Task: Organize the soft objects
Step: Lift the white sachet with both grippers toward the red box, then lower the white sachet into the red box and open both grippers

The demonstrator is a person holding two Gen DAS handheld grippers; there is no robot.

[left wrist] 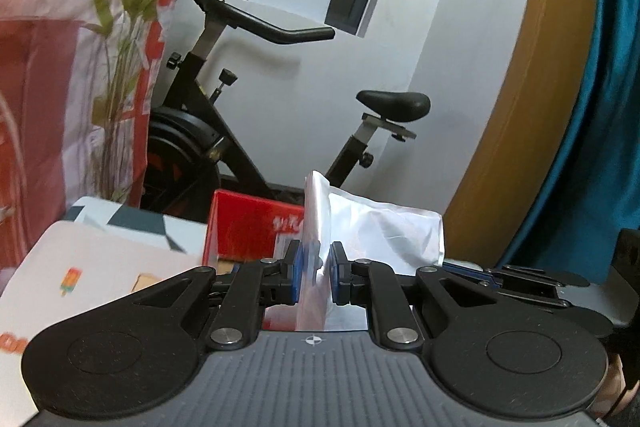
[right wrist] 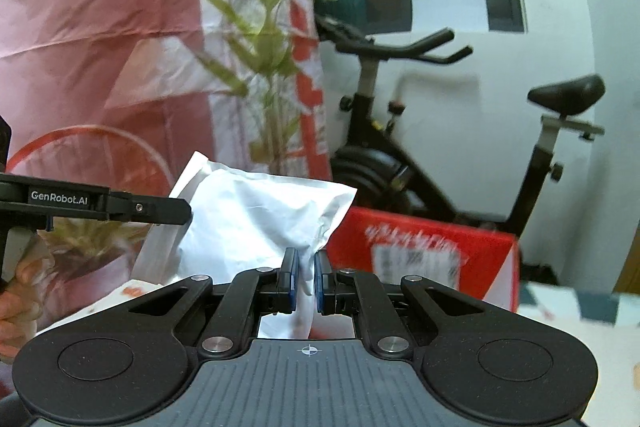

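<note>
Here, both grippers pinch one white bag, held up off everything. Left gripper (left wrist: pixel 315 269): blue pads nearly closed on the bag's (left wrist: pixel 384 231) clear, glossy end, which stands as a thin vertical sheet between them. Right gripper (right wrist: pixel 305 277): pads fully clamped on a pinched fold at the bag's (right wrist: pixel 260 211) lower edge. In the right view the left gripper (right wrist: pixel 120 205) comes in from the left edge, its black finger on the bag's left side; a hand (right wrist: pixel 16 303) shows below it.

The bag is crinkled matte-white plastic film, puffy like a pillow, with sharp corners at top left and right. It hangs between the two grippers, touching nothing else.

Just behind and below: a red box (left wrist: pixel 248 227), rigid cardboard with a white label, motion-blurred. Left of it in the left view, a white box (left wrist: pixel 92 263) with a popsicle print and a grey-and-white patterned box (left wrist: pixel 132 217); their tops sit under the bag.

Farther: a black exercise bike (left wrist: pixel 224 131) with handlebars and a saddle, against a smooth white wall (left wrist: pixel 328 75). A wrinkled red-and-white sheet (right wrist: pixel 100 27) and a thin green plant (right wrist: pixel 264 39) close off the left. A tan curved panel (left wrist: pixel 532 87) and teal curtain (left wrist: pixel 608 107) close off the right in the left view.

Open room is only above the boxes, between sheet and bike.
</note>
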